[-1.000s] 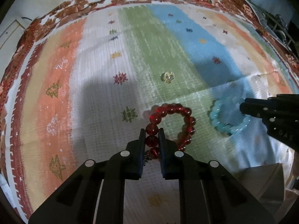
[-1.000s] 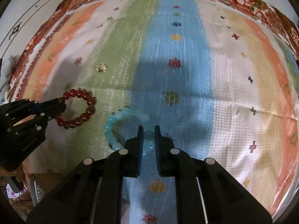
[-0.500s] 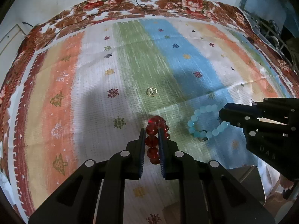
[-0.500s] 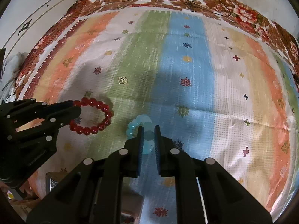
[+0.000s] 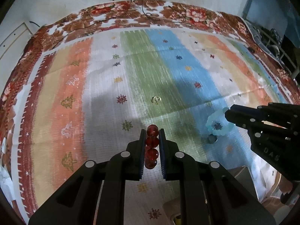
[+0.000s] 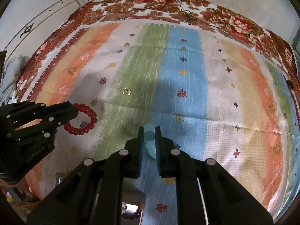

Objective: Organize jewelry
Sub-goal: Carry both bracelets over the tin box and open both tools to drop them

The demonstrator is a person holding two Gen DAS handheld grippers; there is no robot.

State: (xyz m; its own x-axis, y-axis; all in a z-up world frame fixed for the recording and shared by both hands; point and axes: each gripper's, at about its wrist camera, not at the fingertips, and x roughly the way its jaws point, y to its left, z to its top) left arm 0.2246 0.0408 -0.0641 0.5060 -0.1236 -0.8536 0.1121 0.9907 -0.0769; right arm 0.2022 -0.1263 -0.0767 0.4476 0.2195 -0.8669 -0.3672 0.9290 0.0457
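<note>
Both tongs clamped and lifted off the cloth (image 5: 105,112): left tongs (image 5: 152,137) pinch red bracelet (image 5: 151,146), right tongs (image 6: 149,136) pinch blue bracelet (image 6: 151,142); round beads can roll out if I swing.

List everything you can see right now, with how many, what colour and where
red bead bracelet: one, dark red, pinched in the left gripper, lifted off the cloth
blue bead bracelet: one, pale turquoise, pinched in the right gripper, lifted off the cloth
small ornament: one, gold-coloured, lying on the green stripe beyond both bracelets
striped cloth: one, orange, white, green and blue stripes, spread over the surface
floral cover: one, red-brown, under the cloth, showing along the far edge
cable: thin, dark, at the far edge
left gripper: one, black, shut
right gripper: one, black, shut
</note>
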